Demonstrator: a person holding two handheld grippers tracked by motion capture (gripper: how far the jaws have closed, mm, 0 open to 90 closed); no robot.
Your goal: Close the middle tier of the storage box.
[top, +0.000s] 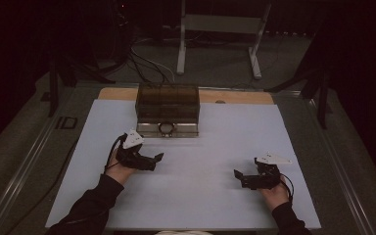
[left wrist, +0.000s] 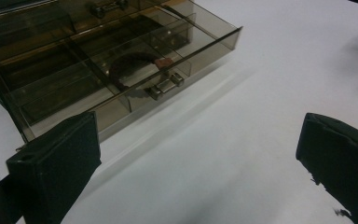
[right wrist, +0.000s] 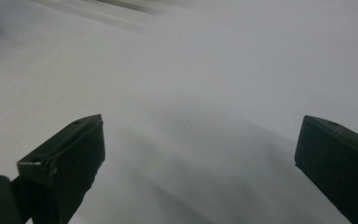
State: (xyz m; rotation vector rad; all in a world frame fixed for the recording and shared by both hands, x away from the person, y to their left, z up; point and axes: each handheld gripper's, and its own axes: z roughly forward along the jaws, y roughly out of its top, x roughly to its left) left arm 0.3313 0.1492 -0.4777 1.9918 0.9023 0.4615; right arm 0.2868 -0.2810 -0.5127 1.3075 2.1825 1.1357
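Observation:
A smoky transparent drawer box (top: pixel 167 103) stands at the back middle of the white table top (top: pixel 200 161). Its bottom drawer (left wrist: pixel 121 79) is pulled out, divided into compartments, and a dark bracelet ring (left wrist: pixel 133 67) lies in one of them, seen as a ring (top: pixel 166 128) in the high view. My left gripper (top: pixel 157 157) hovers just in front and to the left of the drawer, open and holding nothing. My right gripper (top: pixel 237 174) rests over the bare table at the right, open, nothing between its jaws.
A wooden board edge (top: pixel 235 97) shows behind the white sheet. Beyond the table stand a metal frame (top: pixel 220 34) and loose cables (top: pixel 147 63) on the floor. Dark stands flank both sides.

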